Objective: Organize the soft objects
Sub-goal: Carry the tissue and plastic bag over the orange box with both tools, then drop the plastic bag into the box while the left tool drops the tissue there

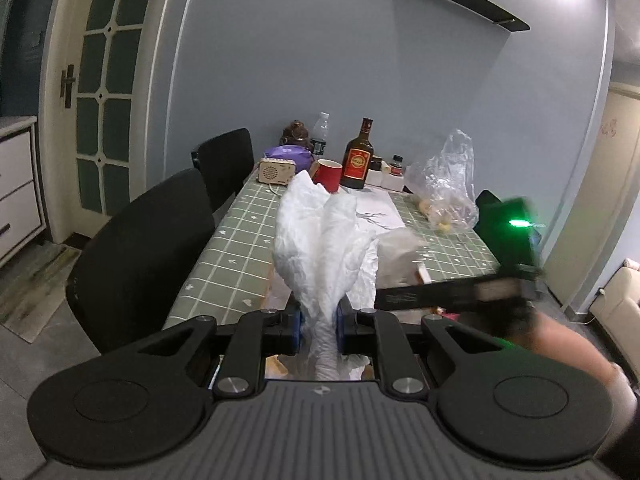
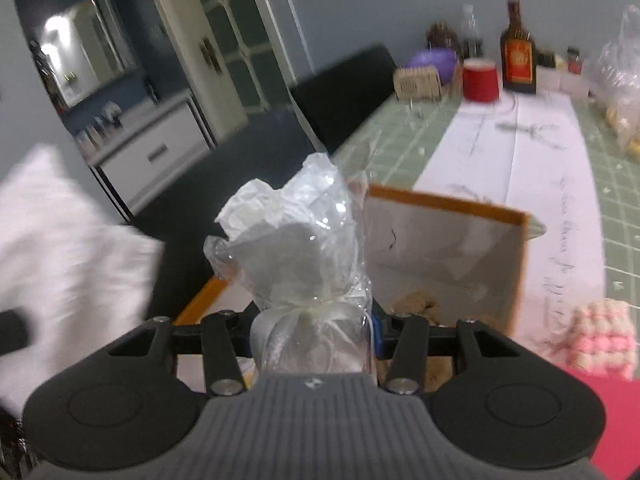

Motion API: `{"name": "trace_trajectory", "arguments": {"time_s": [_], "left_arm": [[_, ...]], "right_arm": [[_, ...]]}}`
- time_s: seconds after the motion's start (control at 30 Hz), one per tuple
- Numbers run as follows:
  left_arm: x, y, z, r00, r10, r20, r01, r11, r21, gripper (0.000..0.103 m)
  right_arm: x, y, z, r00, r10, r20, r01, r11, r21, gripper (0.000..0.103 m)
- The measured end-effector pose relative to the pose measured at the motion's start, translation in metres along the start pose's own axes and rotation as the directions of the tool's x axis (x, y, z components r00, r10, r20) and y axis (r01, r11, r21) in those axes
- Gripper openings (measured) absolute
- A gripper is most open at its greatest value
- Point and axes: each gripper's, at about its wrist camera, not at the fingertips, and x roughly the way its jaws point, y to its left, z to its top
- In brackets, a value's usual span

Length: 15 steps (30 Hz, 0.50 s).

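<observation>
From the left wrist view, the left gripper (image 1: 318, 330) has its jaws clamped on a crumpled white plastic bag (image 1: 320, 236), which stands up over the near end of the green checked table (image 1: 228, 256); the right gripper (image 1: 460, 296) crosses blurred at the right. From the right wrist view, the right gripper (image 2: 314, 326) has its jaws clamped on a tied clear bag (image 2: 300, 256), held above an open cardboard box (image 2: 444, 248) on the table; a pink knitted piece (image 2: 604, 340) lies just right of the box.

The right tongs (image 1: 460, 296) are smearing into a dark blur in the left wrist view. The white bag (image 2: 60, 248) is blurring out at the right wrist view's left edge, and the pink knitted thing (image 2: 604, 340) is getting partly cut off.
</observation>
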Motion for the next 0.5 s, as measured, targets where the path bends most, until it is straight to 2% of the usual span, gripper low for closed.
{"name": "trace_trajectory", "arguments": {"time_s": [0.13, 0.2, 0.23, 0.27, 0.33, 0.4, 0.5], "left_arm": [[-0.003, 0.004, -0.005, 1.0, -0.001, -0.028, 0.001, 1.0, 0.009, 0.017], [-0.003, 0.008, -0.005, 0.999, -0.007, -0.039, 0.007, 1.0, 0.003, 0.017], [-0.003, 0.009, -0.005, 0.999, -0.001, -0.039, 0.001, 1.0, -0.002, 0.017], [-0.001, 0.01, -0.003, 0.999, 0.004, -0.038, -0.004, 1.0, 0.0, 0.017], [0.0, 0.008, -0.002, 0.999, 0.013, -0.034, -0.013, 1.0, 0.007, 0.017], [0.0, 0.007, -0.002, 0.999, 0.021, -0.03, -0.021, 1.0, 0.014, 0.017], [0.006, 0.005, -0.003, 0.999, 0.036, -0.039, -0.036, 0.999, 0.017, 0.017]], "right_arm": [[0.034, 0.003, 0.006, 1.0, 0.013, -0.026, -0.013, 1.0, 0.02, 0.049], [0.046, 0.006, 0.012, 0.997, 0.03, -0.064, -0.029, 0.999, 0.02, 0.056], [0.054, 0.008, 0.014, 0.995, 0.034, -0.097, -0.033, 0.999, 0.013, 0.063], [0.062, 0.012, 0.016, 0.991, 0.03, -0.127, -0.03, 1.0, 0.005, 0.082], [0.068, 0.021, 0.014, 0.986, 0.012, -0.167, -0.019, 0.999, -0.038, 0.099], [0.063, 0.026, 0.009, 0.99, -0.009, -0.14, -0.001, 0.997, -0.072, 0.099], [0.045, 0.023, 0.006, 0.996, -0.002, -0.086, -0.002, 0.998, -0.055, 0.099]]}}
